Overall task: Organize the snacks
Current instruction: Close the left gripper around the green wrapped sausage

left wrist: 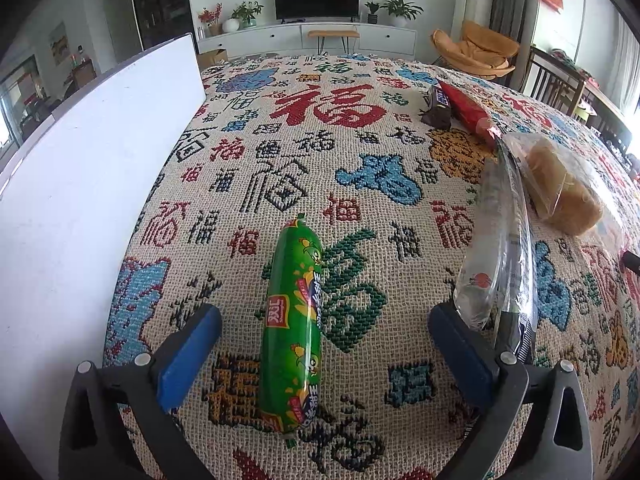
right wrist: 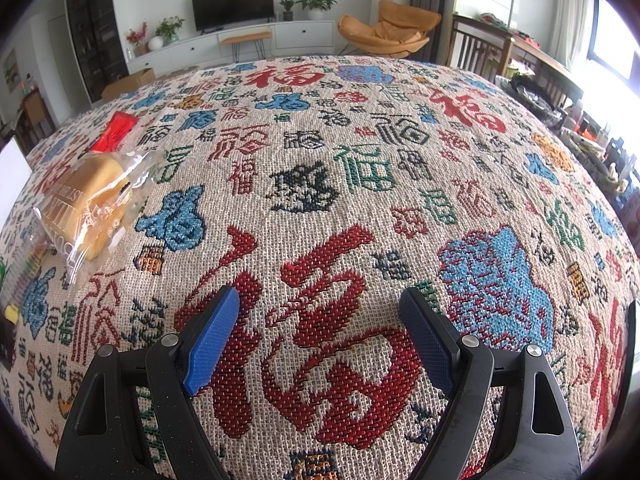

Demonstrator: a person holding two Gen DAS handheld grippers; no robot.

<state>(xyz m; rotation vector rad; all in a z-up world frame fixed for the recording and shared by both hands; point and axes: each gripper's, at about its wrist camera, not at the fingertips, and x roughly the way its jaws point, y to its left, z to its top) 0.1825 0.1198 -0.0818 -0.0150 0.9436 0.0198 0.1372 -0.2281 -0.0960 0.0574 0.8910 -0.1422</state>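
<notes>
A green sausage snack (left wrist: 294,328) lies lengthwise on the patterned tablecloth (left wrist: 320,160). It sits between the fingers of my left gripper (left wrist: 324,312), which is open wide, with both blue pads clear of it. To the right lie a long clear packet (left wrist: 496,240), a bagged bread (left wrist: 560,184), a red packet (left wrist: 468,112) and a dark chocolate bar (left wrist: 438,110). My right gripper (right wrist: 320,296) hangs open over bare cloth with nothing between its fingers. The bagged bread (right wrist: 92,204) and red packet (right wrist: 116,130) lie far to its left.
A white box wall (left wrist: 80,200) stands close along the left side of the left gripper. The clear packet's near end touches the left gripper's right finger (left wrist: 460,344). Beyond the table are a TV cabinet (left wrist: 312,36) and an orange chair (right wrist: 384,36).
</notes>
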